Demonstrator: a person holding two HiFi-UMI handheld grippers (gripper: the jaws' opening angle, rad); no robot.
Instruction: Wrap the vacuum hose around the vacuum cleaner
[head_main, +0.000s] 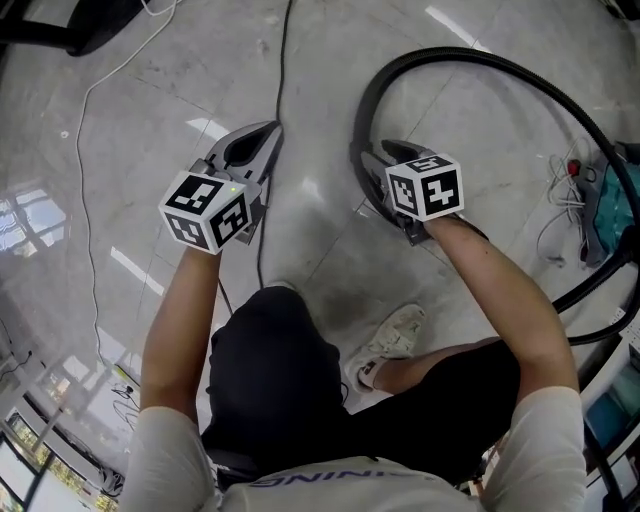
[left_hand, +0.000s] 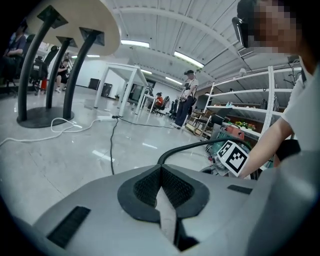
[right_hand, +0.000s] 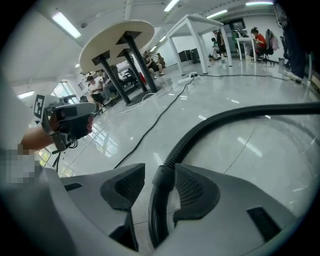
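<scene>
Two jaws states: left gripper (left_hand: 161, 172) pressed together, right gripper (right_hand: 159, 176) spread around the vacuum hose (right_hand: 225, 118).

Your floor (head_main: 120, 200) presents as polished grey stone, glossy and reflective. The vacuum hose (right_hand: 240, 115) is matt black ribbed plastic with a smooth cuff. Your right gripper (right_hand: 160, 172) shows matt grey plastic; its pads (right_hand: 192, 192) are black, cross-hatched.

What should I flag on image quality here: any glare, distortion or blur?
Head view: bright reflections streak the glossy floor, little blur. Left gripper view: strong fisheye bending, dark corners. Right gripper view: same fisheye, light streaks on the floor, hose in focus.
</scene>
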